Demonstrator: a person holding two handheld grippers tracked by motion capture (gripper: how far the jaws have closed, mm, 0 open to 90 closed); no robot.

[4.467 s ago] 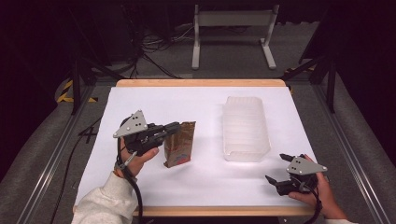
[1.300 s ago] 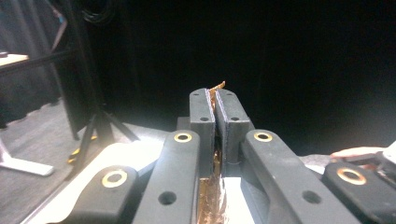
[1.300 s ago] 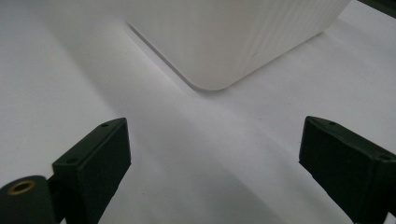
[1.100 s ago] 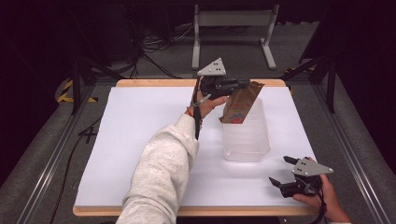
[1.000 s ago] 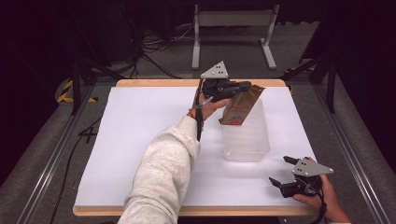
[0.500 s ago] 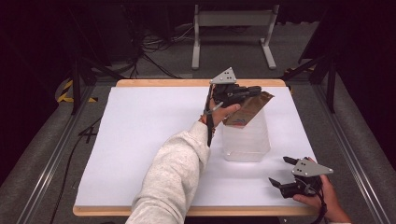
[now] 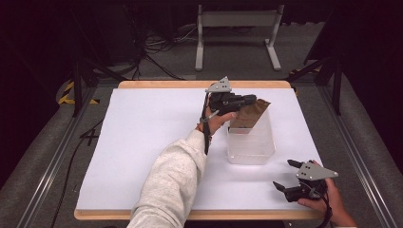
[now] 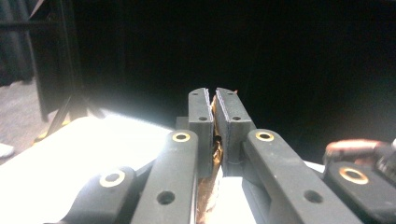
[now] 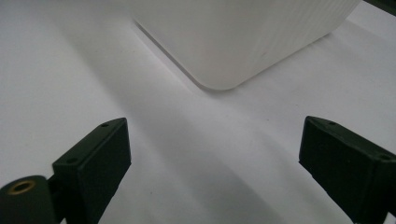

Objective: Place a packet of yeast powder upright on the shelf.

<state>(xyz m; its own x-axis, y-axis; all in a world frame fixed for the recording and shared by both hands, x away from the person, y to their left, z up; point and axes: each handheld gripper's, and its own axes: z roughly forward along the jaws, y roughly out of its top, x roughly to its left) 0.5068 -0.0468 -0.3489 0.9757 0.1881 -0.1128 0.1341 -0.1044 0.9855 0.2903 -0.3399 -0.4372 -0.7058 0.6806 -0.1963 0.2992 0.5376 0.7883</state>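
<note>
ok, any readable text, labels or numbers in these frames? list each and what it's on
None readable.
Brown pouch, held in the left gripper over the clear plastic container: a reddish patch near its lower edge may be a label, too small and blurred to read.
Grippers, container, white table cover: no markings visible.

The left half of the table (image 7: 138,142) lies bare, open to any pass. At centre right the clear bin (image 7: 251,142) blocks the way, with the tilted brown bag (image 7: 248,114) and the left gripper (image 7: 247,100) above its far end. A sleeved forearm (image 7: 173,175) crosses the lower centre. The right gripper (image 7: 285,175) sits at lower right, with a bare strip between it and the bin.
</note>
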